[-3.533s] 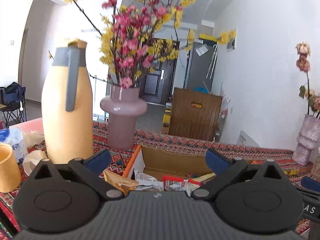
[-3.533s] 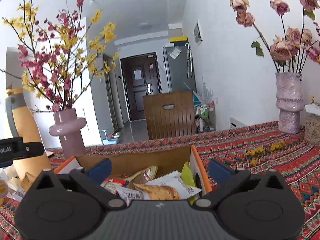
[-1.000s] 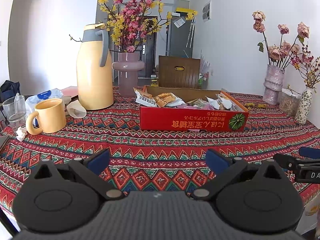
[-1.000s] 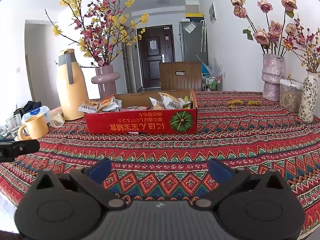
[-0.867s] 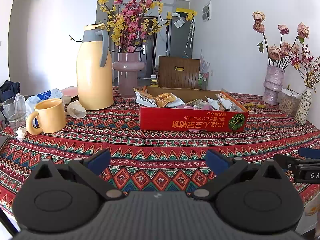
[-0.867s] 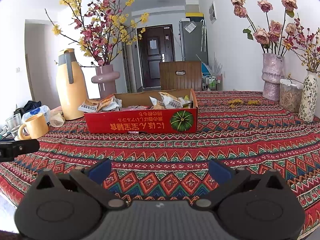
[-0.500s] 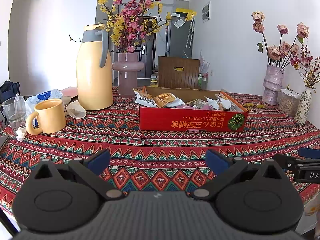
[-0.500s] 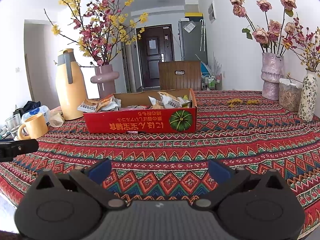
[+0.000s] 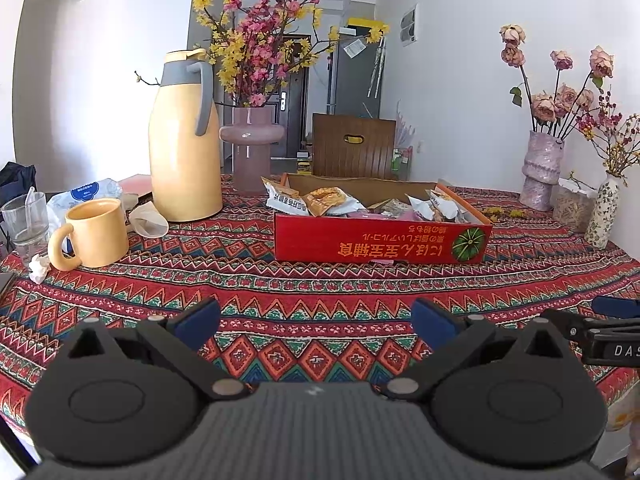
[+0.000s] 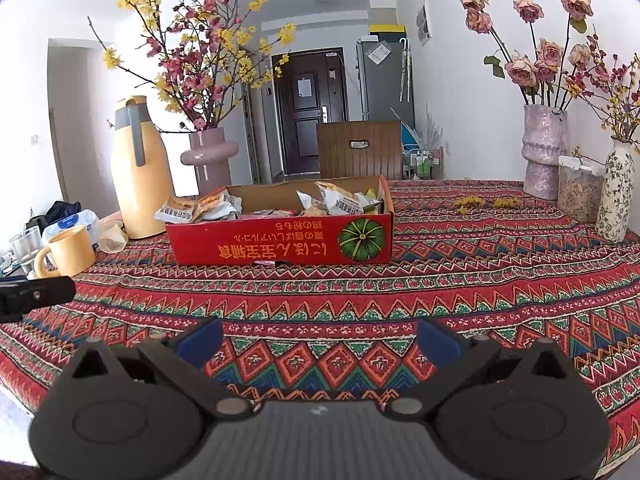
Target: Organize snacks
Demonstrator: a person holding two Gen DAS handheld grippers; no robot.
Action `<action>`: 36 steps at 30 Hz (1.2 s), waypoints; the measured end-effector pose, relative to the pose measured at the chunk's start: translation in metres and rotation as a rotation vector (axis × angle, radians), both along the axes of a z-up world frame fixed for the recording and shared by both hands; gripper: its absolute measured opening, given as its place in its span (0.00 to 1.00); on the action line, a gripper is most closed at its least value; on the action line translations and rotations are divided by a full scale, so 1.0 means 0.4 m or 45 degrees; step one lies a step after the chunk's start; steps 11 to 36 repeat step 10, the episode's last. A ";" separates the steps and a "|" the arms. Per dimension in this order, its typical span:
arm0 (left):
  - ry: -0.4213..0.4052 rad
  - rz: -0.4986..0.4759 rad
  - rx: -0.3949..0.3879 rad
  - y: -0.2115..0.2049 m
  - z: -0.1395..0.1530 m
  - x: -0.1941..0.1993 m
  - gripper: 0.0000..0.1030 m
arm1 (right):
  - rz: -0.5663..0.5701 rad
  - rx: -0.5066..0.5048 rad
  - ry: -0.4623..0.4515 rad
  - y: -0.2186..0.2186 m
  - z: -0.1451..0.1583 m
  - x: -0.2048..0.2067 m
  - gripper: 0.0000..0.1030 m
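A red cardboard box [image 9: 380, 242] [image 10: 280, 242] with a green pumpkin print stands on the patterned tablecloth, well ahead of both grippers. Several snack packets [image 9: 320, 202] [image 10: 336, 200] lie inside it, some poking over the rim. My left gripper [image 9: 316, 320] hangs open over the near part of the table with nothing between its blue-tipped fingers. My right gripper [image 10: 318, 338] is likewise open and holds nothing. Each gripper shows at the edge of the other's view.
A yellow thermos jug [image 9: 184, 140] [image 10: 138, 172], a yellow mug [image 9: 94, 234] [image 10: 66, 252], a glass [image 9: 24, 218] and wrappers stand at the left. Behind the box are a pink flower vase [image 9: 251, 152] and a wooden chair [image 9: 354, 148]. More vases [image 10: 544, 150] and a jar [image 10: 578, 188] stand at the right.
Since 3.5 s ago both grippers have pulled far back from just above the box to the table's near side. Over the last second nothing has visibly moved.
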State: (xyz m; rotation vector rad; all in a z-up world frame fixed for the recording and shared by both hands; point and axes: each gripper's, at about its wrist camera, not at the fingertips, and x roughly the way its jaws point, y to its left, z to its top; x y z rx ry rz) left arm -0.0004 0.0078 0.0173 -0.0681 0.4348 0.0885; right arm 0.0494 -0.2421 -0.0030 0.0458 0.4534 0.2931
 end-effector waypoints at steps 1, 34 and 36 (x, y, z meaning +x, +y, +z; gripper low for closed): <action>-0.001 -0.001 -0.002 0.004 0.000 0.001 1.00 | 0.000 0.000 0.000 0.000 0.001 0.001 1.00; -0.011 -0.022 -0.017 0.003 -0.003 0.001 1.00 | 0.001 -0.001 0.003 -0.002 -0.009 -0.001 1.00; -0.011 -0.022 -0.017 0.003 -0.003 0.001 1.00 | 0.001 -0.001 0.003 -0.002 -0.009 -0.001 1.00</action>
